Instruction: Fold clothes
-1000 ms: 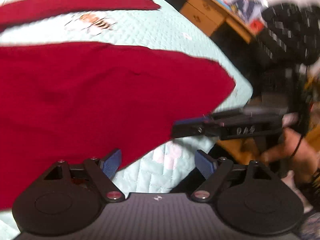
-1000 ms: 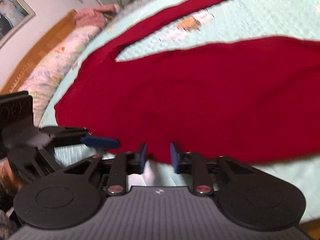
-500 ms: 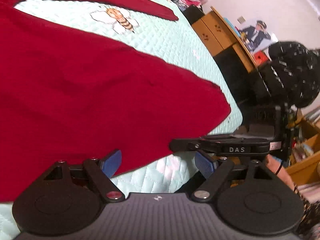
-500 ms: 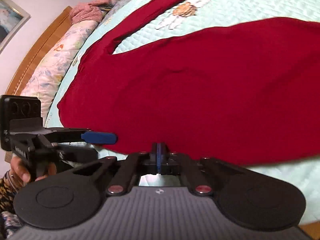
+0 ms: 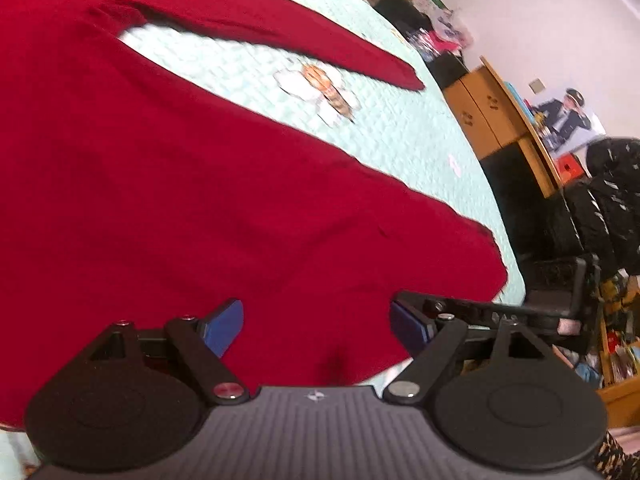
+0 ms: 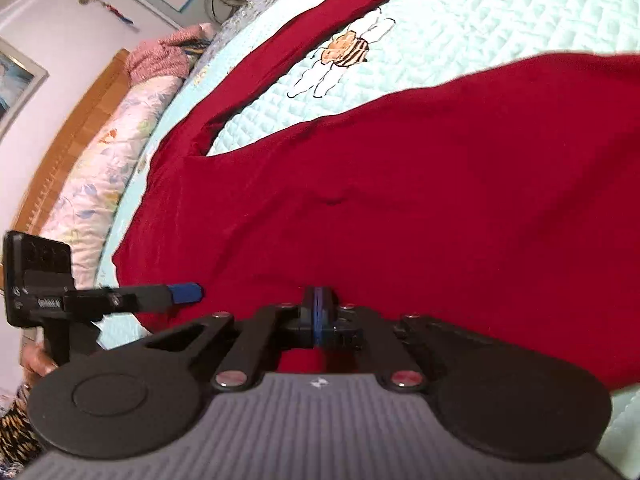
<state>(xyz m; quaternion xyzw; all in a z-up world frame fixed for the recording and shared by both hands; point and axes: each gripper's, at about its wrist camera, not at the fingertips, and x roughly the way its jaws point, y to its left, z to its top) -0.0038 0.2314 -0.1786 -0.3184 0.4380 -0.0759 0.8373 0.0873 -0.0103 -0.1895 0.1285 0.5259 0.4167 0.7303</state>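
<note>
A red long-sleeved garment lies spread flat on a mint quilted bedspread with a bee print. One sleeve stretches away along the far side. My left gripper is open, its blue pads standing wide apart just above the garment's near edge, with cloth under the gap. My right gripper is shut, and red fabric at the near hem shows around its closed pads. Each gripper shows in the other's view, the right gripper beside the left one and the left gripper at the garment's corner.
A wooden headboard, a floral pillow and a pink bundle sit at the bed's head end. Past the foot end stand a wooden dresser and black bags. A person's hand holds the left gripper.
The right gripper's jaws went from open to shut at the near hem. The left gripper slid in over the garment's edge and rolled, staying open.
</note>
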